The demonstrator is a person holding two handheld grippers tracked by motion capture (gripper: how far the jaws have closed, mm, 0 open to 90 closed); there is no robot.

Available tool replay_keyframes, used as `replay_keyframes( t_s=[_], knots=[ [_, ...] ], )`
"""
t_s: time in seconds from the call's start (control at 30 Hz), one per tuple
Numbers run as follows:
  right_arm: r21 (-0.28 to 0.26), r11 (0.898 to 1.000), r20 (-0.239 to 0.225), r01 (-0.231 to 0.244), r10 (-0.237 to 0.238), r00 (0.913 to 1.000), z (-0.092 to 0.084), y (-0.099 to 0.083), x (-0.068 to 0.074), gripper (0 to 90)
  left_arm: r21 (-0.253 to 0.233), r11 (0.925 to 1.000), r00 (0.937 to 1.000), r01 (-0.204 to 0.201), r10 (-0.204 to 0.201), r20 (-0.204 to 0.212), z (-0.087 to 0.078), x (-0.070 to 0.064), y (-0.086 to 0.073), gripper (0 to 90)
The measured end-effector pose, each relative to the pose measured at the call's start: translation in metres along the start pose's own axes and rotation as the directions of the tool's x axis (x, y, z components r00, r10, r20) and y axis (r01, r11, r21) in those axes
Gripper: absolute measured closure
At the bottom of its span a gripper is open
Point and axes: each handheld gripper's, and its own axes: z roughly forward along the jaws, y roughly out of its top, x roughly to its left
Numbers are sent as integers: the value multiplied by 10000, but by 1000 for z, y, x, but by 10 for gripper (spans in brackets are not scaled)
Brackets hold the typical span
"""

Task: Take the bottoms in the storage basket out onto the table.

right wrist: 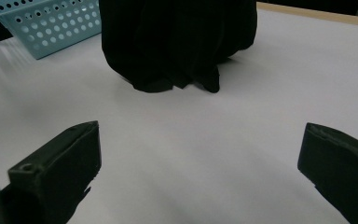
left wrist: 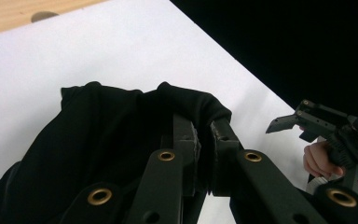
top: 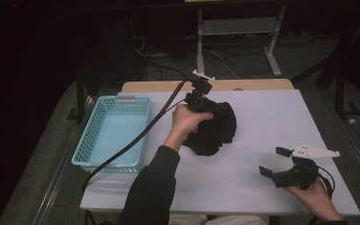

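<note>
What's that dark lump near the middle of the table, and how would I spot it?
Start at the white table. To the right of the light blue basket, near the table's middle, sits a crumpled black cloth, with the left gripper pinching a fold of it. It is the only soft, dark, shapeless thing there.

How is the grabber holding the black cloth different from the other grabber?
The left gripper has its jaws closed on the crumpled black cloth; the right gripper has its jaws spread wide and holds nothing. The left one is at the middle of the white table, the right one at its near right corner. Both are black and hand-held.
</note>
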Motion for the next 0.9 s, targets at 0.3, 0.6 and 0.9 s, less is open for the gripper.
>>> replay_keyframes(
  t_s=[0.3,0.6,0.9],
  knots=[
    [10,10000,-10,18,-18,10000,0,0,0,0,315,9995,9998,36,-42,191,22,2,-9,847],
    [46,10000,-44,37,-37,10000,1,0,0,0,624,9980,9993,71,-93,350,42,4,-19,847],
    [94,9999,-80,36,-35,10000,3,0,0,0,979,9949,9983,229,-280,506,68,8,-32,846]
  ],
)
